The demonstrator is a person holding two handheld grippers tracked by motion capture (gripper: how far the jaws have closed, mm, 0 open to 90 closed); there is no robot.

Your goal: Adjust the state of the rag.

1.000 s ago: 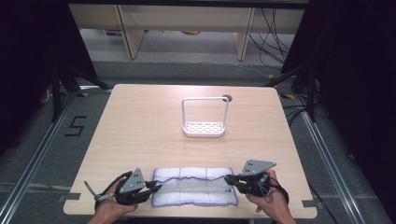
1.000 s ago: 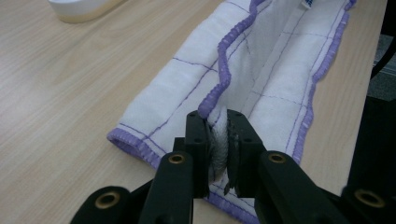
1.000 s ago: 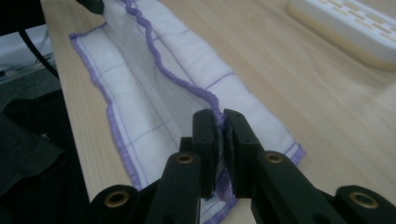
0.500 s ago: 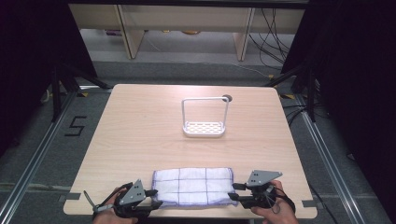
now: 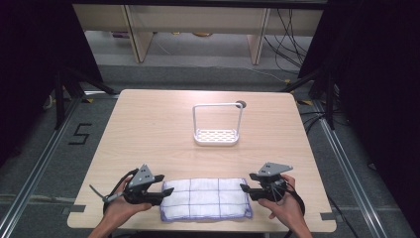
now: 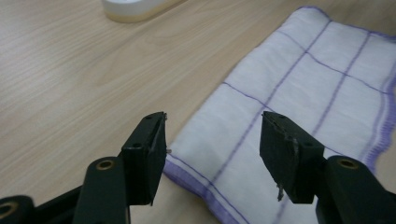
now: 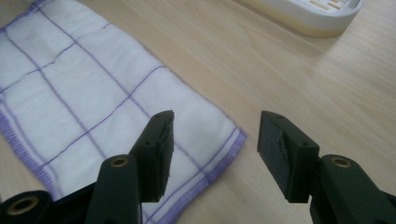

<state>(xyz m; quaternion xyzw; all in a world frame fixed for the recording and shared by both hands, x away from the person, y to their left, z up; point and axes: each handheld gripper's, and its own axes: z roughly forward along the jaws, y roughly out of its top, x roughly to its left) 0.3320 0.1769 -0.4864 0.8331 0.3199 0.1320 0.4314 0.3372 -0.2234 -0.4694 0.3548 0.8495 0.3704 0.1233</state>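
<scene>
Left tool (image 5: 166,190): lower left of the high view, held in a hand (image 5: 119,208); jaws apart, just been opening, gripping nothing; tips at the left short edge of the cloth.
Left tool, own view (image 6: 212,140): both black jaws spread wide, the cloth's purple-stitched corner on the tabletop beneath the gap, pads clear of the fabric.
Cloth (image 5: 205,198): white with a purple grid and purple hem, folded to a flat rectangle, lower centre of the high view near the front edge of the tabletop (image 5: 148,129), between the two tools.
Rack (image 5: 217,125): white, slotted base with a tall loop handle, upper centre of the high view, well apart from the cloth.
Right tool (image 5: 245,188): lower right of the high view, held in a hand (image 5: 282,208); jaws apart, just been opening, gripping nothing; tips at the cloth's right short edge.
Right tool, own view (image 7: 215,137): jaws wide, cloth corner (image 7: 93,102) under the left jaw, bare wood under the right.
</scene>
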